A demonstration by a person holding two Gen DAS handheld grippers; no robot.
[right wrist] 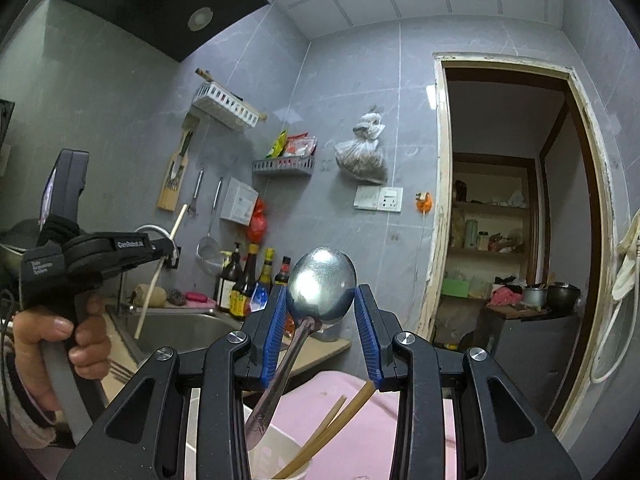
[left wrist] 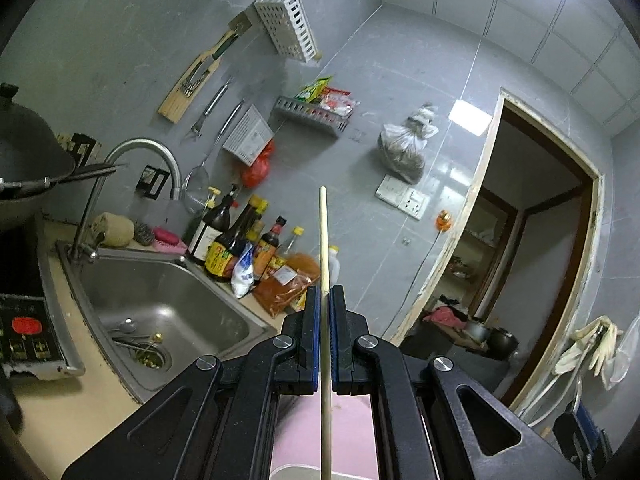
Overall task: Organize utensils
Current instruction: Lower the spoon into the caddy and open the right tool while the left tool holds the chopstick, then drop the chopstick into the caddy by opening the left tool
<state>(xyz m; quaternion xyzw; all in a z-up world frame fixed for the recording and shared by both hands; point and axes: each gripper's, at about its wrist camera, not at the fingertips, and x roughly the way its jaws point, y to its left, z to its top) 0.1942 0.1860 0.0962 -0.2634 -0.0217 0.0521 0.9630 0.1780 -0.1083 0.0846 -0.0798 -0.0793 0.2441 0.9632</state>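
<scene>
My left gripper (left wrist: 325,296) is shut on a pale wooden chopstick (left wrist: 323,232) that stands upright between its pads, above the counter beside the sink. The right wrist view shows this same left gripper (right wrist: 170,246) at the left, held by a hand (right wrist: 80,336), with the chopstick (right wrist: 154,284) slanting through it. My right gripper (right wrist: 320,300) is shut on a metal spoon (right wrist: 322,284). The spoon's bowl sits between the blue pads and its handle slants down to the left. Below it, brown chopsticks (right wrist: 332,432) stand in a white cup (right wrist: 280,460).
A steel sink (left wrist: 168,304) with a faucet (left wrist: 140,152) holds a spoon (left wrist: 128,326). Sauce bottles (left wrist: 228,248) crowd the counter behind it. White slotted racks (left wrist: 286,26) and hanging tools are on the tiled wall. A wok (left wrist: 28,156) is at the left, an open doorway (left wrist: 532,240) at the right.
</scene>
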